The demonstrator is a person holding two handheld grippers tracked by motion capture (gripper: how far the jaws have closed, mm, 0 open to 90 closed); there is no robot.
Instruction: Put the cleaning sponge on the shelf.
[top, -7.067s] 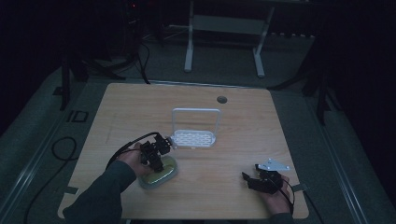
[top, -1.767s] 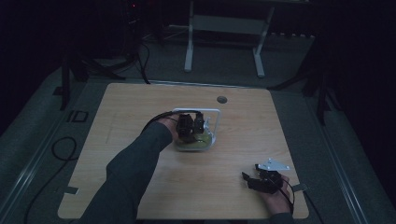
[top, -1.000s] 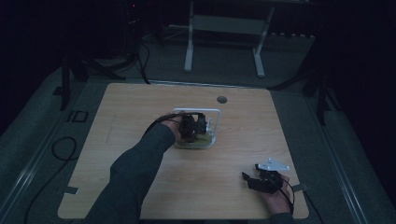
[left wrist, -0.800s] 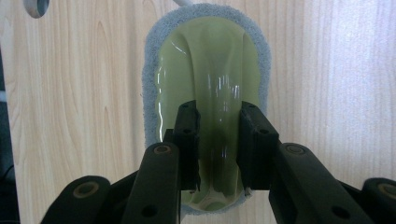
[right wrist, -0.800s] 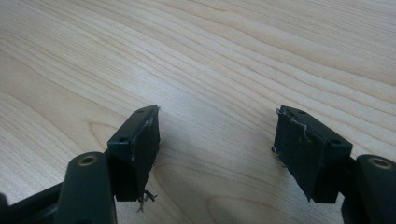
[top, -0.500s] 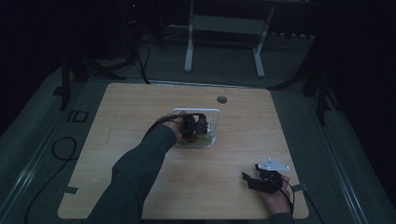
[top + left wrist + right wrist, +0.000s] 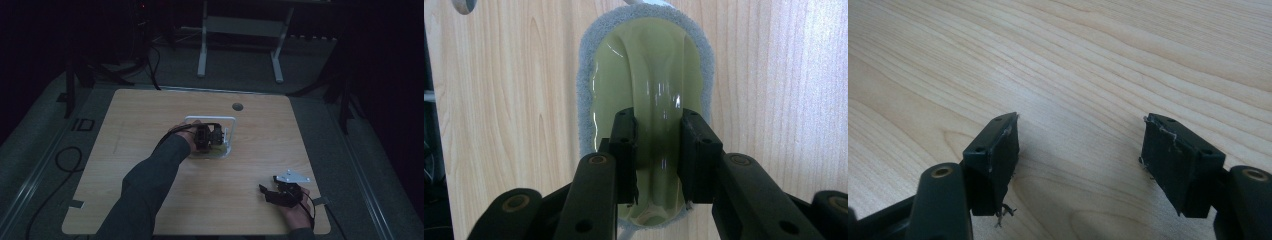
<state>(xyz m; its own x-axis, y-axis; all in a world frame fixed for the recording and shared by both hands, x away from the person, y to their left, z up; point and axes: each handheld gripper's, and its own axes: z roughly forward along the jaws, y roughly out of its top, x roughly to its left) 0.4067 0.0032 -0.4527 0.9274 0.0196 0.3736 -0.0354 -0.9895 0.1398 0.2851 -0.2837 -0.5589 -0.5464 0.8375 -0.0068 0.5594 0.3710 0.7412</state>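
Your left gripper (image 7: 656,155) clamped on scrub brush (image 7: 646,100) handle ridge: glossy, slippery, stiff; hold mid-ridge. Right gripper (image 7: 1083,160) jaws apart, well clear of brush.

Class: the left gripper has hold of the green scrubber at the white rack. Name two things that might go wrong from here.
1. The left gripper pinches only the glossy raised handle of the scrubber; on that smooth surface it might slip.
2. The white rack looks light, so pushing the scrubber further may shove or tip it, and the open right gripper is too far off to steady it.
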